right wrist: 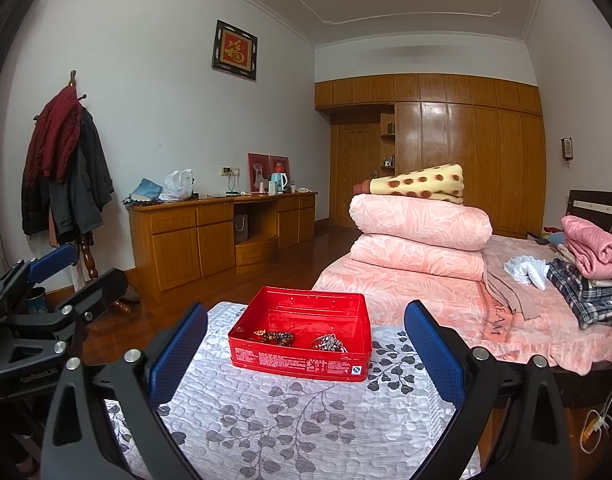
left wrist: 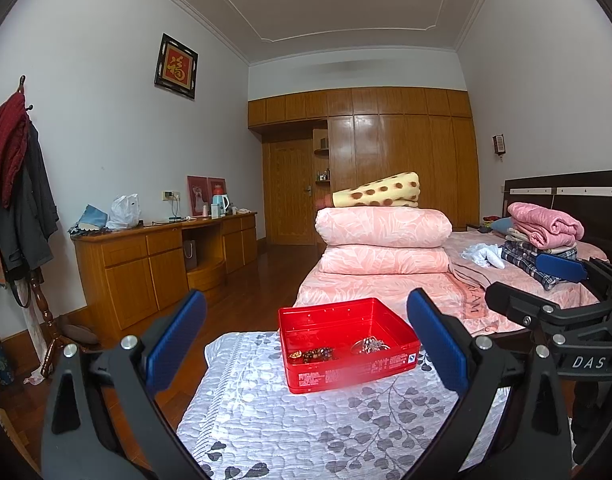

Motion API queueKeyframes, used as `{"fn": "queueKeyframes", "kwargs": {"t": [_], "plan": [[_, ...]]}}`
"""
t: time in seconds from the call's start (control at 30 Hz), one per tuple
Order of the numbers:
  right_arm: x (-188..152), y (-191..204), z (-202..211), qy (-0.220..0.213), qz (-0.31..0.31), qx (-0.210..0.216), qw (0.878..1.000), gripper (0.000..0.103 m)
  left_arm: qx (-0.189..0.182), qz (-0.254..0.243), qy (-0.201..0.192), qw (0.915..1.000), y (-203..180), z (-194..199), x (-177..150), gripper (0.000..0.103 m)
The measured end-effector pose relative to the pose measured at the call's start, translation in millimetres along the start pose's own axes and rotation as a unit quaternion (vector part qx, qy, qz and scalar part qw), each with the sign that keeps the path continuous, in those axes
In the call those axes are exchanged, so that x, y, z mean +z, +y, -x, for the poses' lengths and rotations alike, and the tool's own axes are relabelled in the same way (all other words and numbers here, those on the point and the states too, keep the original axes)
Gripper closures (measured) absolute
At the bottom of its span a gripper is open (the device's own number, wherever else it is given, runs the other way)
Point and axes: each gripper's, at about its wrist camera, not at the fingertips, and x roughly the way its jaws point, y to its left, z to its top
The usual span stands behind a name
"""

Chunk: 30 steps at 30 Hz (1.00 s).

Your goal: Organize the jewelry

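Note:
A red open tin box [left wrist: 347, 372] [right wrist: 298, 364] sits on a white cloth with grey leaf print [left wrist: 290, 424] [right wrist: 274, 420]. Inside lie a brown beaded bracelet [left wrist: 313, 355] [right wrist: 276, 336] on the left and a silver chain piece [left wrist: 370, 346] [right wrist: 329, 342] on the right. My left gripper [left wrist: 306, 340] is open and empty, held back from the box. My right gripper [right wrist: 306, 344] is open and empty, also short of the box. Each gripper shows at the edge of the other's view, the right one [left wrist: 545, 284] and the left one [right wrist: 66, 276].
A bed [left wrist: 385, 292] [right wrist: 425, 300] with folded pink quilts [left wrist: 383, 240] [right wrist: 419, 236] and stacked clothes [right wrist: 589, 268] lies behind the cloth. A wooden desk [left wrist: 154, 264] [right wrist: 210, 236] lines the left wall. A coat rack [left wrist: 22, 200] [right wrist: 66, 168] stands at left.

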Motion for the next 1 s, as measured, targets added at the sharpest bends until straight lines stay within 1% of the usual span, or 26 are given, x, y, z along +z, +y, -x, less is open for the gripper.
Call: {"fn": "queueKeyframes", "kwargs": {"t": [0.73,1.0], "plan": [[-1.9,1.4,0.5,0.000,0.001,-0.001,1.000,0.006,0.002,0.002,0.002,1.0000,-0.5,0.5,-0.1,0.006],[-2.4,1.2,0.0,0.001,0.001,-0.001,1.000,0.006,-0.003,0.005,0.004,1.0000,-1.3,-0.2,0.2,0.006]]}}
